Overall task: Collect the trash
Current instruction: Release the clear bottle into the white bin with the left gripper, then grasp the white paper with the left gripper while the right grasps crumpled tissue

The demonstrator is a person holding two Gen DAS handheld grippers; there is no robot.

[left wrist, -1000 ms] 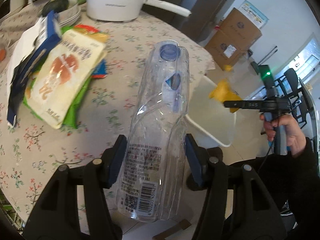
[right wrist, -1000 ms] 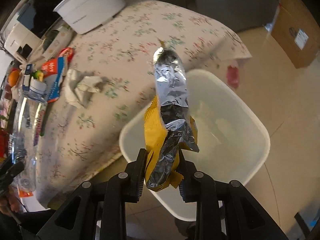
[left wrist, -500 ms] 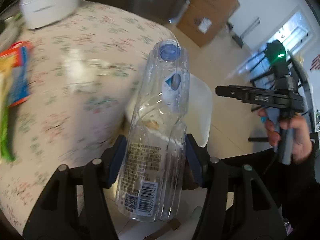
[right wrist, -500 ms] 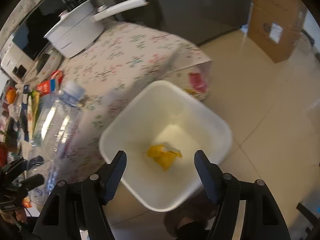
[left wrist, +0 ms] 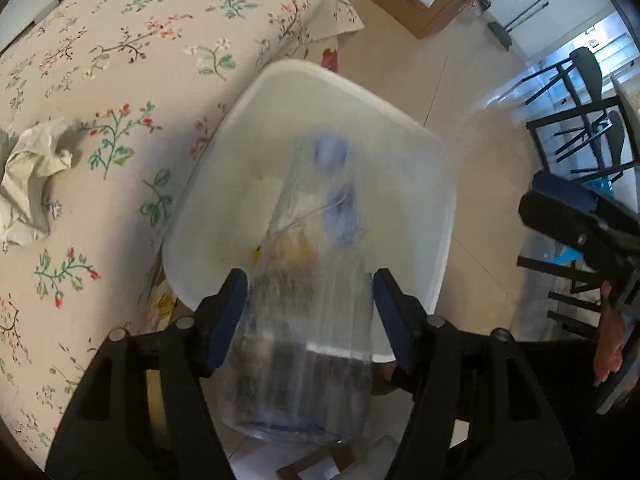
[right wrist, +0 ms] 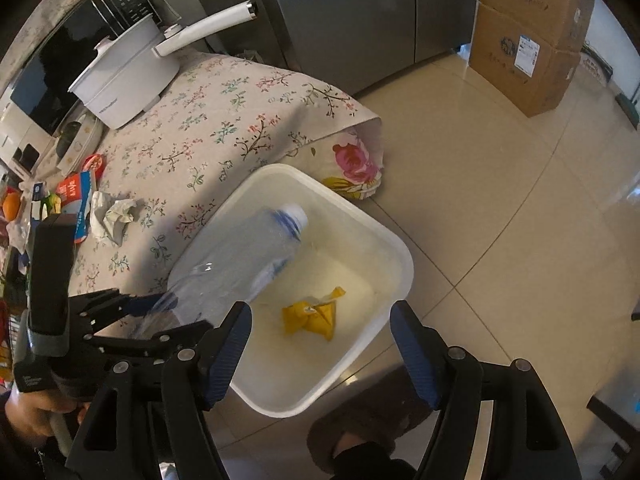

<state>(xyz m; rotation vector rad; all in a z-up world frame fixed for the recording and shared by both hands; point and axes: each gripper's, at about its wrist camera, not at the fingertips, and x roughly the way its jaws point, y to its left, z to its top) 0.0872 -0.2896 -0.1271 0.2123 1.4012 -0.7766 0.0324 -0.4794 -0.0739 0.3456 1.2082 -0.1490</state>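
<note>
My left gripper (left wrist: 310, 292) has its jaws wide apart, and a clear plastic bottle with a blue cap (left wrist: 308, 280) lies between them, blurred, cap pointing down into the white bin (left wrist: 400, 112) on the floor. I cannot tell whether the pads still touch the bottle. In the right wrist view the bottle (right wrist: 248, 256) slants over the bin's (right wrist: 396, 248) left rim with the left gripper (right wrist: 132, 316) at its base. My right gripper (right wrist: 320, 328) is open and empty above the bin. A yellow snack wrapper (right wrist: 312, 314) lies on the bin's bottom.
The table with a floral cloth (right wrist: 224, 120) stands left of the bin. On it are a crumpled tissue (right wrist: 112, 216), snack packets (right wrist: 76, 196) and a white pot (right wrist: 128, 80). Cardboard boxes (right wrist: 528, 32) stand on the tiled floor. Black chairs (left wrist: 580, 112) stand at right.
The right gripper opened and dropped the yellow wrapper into the bin. The left gripper carried the bottle from over the table to over the bin, tilted it down and spread its jaws.
</note>
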